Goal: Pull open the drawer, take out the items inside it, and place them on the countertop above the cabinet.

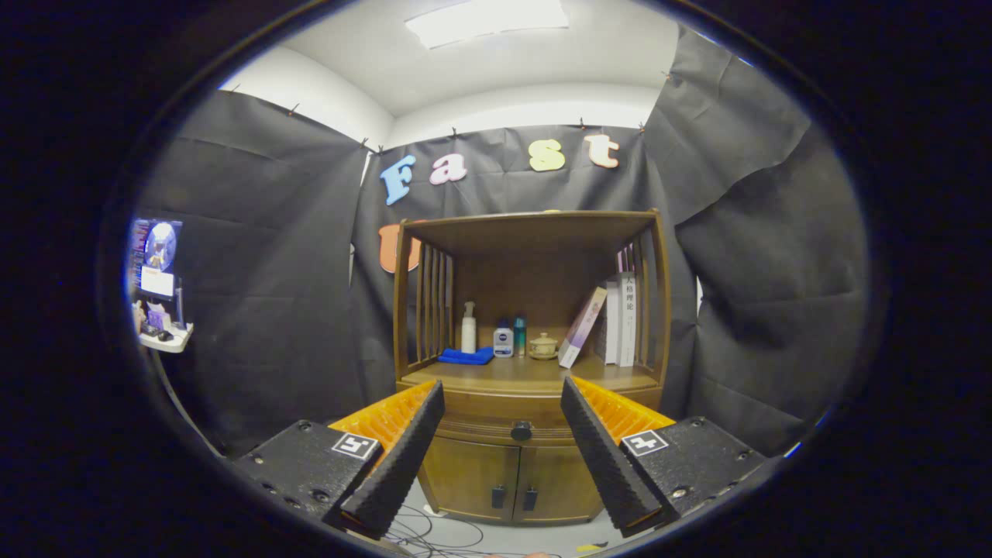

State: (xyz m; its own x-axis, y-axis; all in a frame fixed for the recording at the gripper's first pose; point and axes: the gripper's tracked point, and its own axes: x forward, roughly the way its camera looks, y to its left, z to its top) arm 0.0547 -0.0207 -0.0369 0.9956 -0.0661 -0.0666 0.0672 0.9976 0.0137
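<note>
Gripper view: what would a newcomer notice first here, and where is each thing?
First, the wooden cabinet straight ahead, its drawer shut, the dark drawer knob showing between the open jaws of the gripper. Next, the countertop above the drawer: a blue cloth, a white pump bottle and a small lidded pot stand on it, with books leaning at its far end.

Fingers (502, 434) spread, clear path btwn them to drawer knob (521, 430)
</note>
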